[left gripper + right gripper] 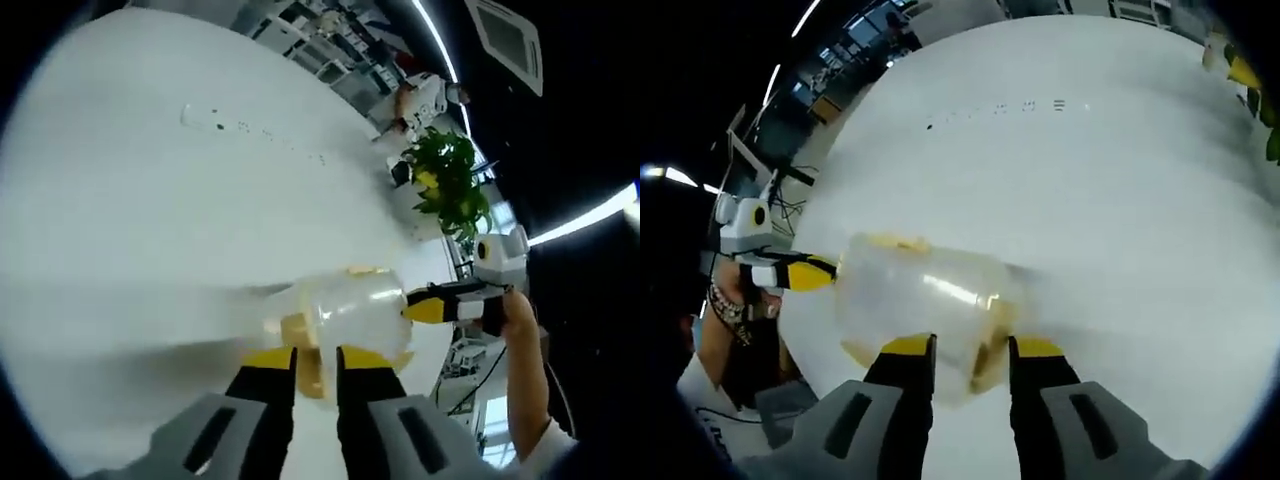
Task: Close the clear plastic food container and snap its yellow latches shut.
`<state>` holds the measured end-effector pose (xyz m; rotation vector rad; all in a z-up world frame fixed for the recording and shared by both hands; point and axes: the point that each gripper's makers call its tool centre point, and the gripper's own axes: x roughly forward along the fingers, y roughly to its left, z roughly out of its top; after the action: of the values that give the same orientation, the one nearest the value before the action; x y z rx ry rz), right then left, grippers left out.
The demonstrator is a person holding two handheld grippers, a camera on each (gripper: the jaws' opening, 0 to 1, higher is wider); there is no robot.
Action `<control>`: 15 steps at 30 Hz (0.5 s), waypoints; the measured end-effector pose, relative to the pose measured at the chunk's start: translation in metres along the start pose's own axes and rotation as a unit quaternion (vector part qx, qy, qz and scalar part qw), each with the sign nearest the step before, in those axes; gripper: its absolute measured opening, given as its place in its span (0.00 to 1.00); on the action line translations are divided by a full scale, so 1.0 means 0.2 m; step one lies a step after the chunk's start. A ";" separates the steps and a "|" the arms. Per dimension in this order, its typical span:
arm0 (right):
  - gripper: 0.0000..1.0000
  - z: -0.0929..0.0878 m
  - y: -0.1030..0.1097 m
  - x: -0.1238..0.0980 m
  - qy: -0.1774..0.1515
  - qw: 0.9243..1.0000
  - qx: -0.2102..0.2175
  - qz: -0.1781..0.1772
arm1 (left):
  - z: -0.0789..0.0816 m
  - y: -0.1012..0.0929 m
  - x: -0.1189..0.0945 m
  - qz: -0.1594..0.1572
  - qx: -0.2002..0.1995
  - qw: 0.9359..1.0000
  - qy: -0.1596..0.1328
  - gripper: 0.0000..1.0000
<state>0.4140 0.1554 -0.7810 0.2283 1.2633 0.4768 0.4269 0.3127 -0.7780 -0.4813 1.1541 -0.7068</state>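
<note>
The white table (150, 200) took up most of both views, a wide bare top with a faint row of small dark marks (255, 130) far from the work. Near one rounded edge of it sat the clear plastic container (345, 320), blurred, with a yellow latch (990, 355) showing through its wall.

In the left gripper view the left gripper (316, 365) sat at the near side of the box, its yellow-tipped jaws a narrow gap apart, their tips at or just short of the box; whether they touched it I could not tell. The right gripper (430, 308) came in from the far side, its yellow tip right at the box, a hand (520, 320) behind it.

In the right gripper view the right gripper (970, 350) stood with jaws apart, the box's near edge and latch between the tips, contact unclear. The left gripper (805, 272) reached the box's far end, its jaw state unreadable from there.

On the far side of the box the table lay wide open; on the other side the edge was close, dropping to floor and cables. Beyond it stood a leafy green plant (450, 185), shelving, and bright ceiling light strips (590, 215) against a dark ceiling.
</note>
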 end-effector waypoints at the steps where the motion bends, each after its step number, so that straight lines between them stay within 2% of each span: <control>1: 0.26 0.00 0.00 0.00 0.002 1.000 -0.001 -0.002 | -0.02 0.00 0.01 0.002 0.003 1.000 0.010 0.08; 3: 0.26 0.00 0.01 0.00 0.004 1.000 -0.003 -0.002 | -0.04 0.01 0.02 0.012 0.010 1.000 0.022 0.09; 6: 0.25 0.00 0.00 0.00 0.004 1.000 -0.003 -0.002 | -0.02 0.01 0.02 0.013 0.001 1.000 0.025 0.09; 9: 0.25 -0.01 0.01 0.00 0.004 1.000 0.005 0.003 | -0.03 0.01 0.04 0.019 -0.002 0.999 0.037 0.14; 12: 0.25 -0.01 0.01 0.00 0.006 1.000 0.000 0.002 | -0.04 0.00 0.04 0.039 0.031 0.997 0.056 0.16; 15: 0.24 0.01 -0.01 0.00 0.010 1.000 -0.002 0.000 | -0.03 -0.01 0.05 0.045 0.024 0.997 0.061 0.16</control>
<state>0.4168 0.1547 -0.7811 0.2213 1.2814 0.4826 0.4221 0.3048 -0.7853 -0.3480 1.2620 -0.6917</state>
